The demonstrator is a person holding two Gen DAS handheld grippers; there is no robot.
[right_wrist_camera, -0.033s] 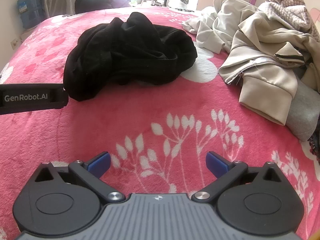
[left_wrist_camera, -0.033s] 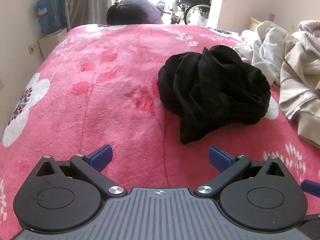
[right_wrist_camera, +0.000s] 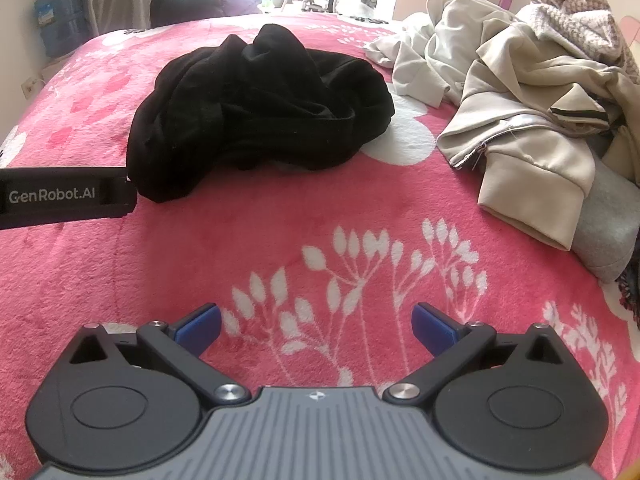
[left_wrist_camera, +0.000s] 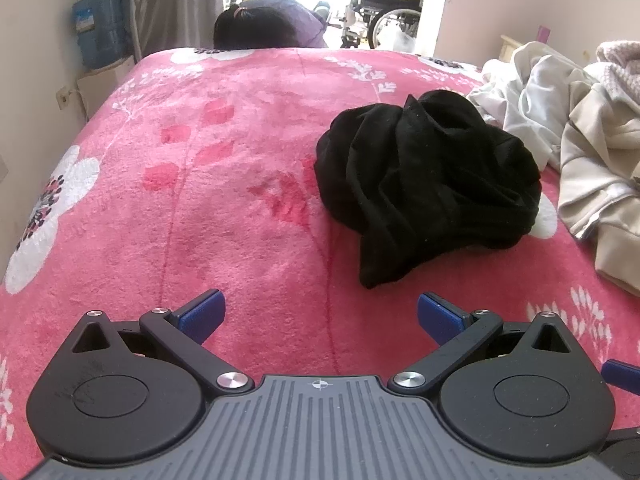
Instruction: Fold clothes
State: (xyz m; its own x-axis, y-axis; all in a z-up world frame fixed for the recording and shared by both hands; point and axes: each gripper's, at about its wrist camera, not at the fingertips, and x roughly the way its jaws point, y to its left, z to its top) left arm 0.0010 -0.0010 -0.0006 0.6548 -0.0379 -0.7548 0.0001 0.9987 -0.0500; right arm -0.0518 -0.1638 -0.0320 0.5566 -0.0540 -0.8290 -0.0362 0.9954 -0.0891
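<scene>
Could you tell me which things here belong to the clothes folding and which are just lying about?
For the job:
- black garment, bunched up on the pink blanket
- beige jacket in the heap on the right
- knitted top on that heap
- left gripper and right gripper, jaws apart, both empty

Just lying about:
- wheelchair
- blue water jug

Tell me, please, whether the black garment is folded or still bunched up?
Bunched up: the black garment lies in a crumpled heap of creases on the blanket.
</scene>
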